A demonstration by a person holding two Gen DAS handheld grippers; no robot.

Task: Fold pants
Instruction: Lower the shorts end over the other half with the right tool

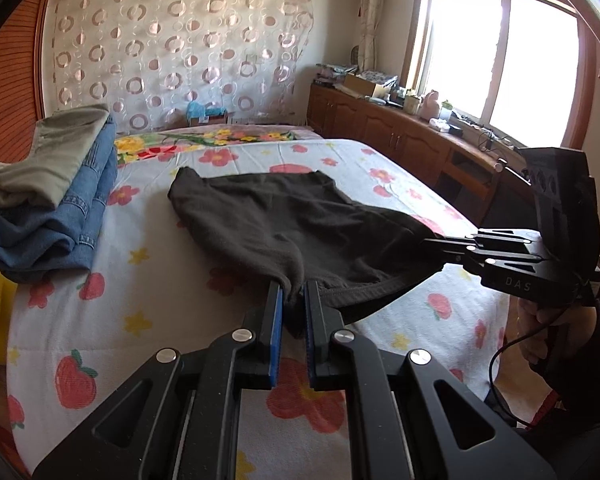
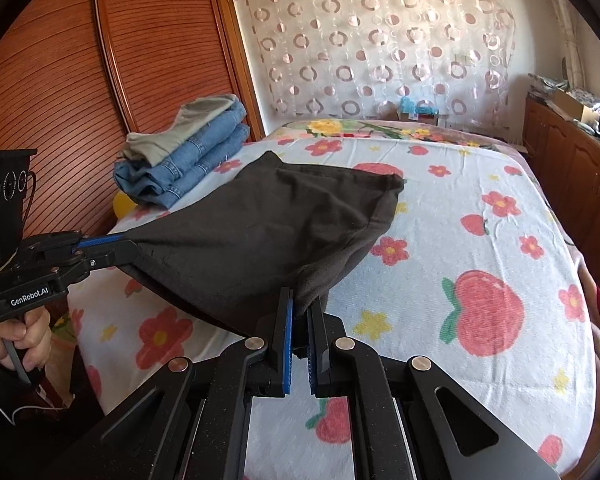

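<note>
Both jaws pinching the dark pants [image 1: 284,220] over the bed [image 1: 148,280]
My left gripper [image 1: 293,294] and right gripper [image 2: 300,304] each clamp a near corner; far end rests on the floral sheet, beside folded jeans [image 1: 60,216]

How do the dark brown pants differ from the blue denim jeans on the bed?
The dark brown pants are a plain soft fabric; the blue denim jeans show stitched seams. The brown pants are pinched at two points by the left gripper and right gripper, their near edge lifted; the jeans lie folded, stacked under a grey-green garment. Both rest on the floral bed cover.
</note>
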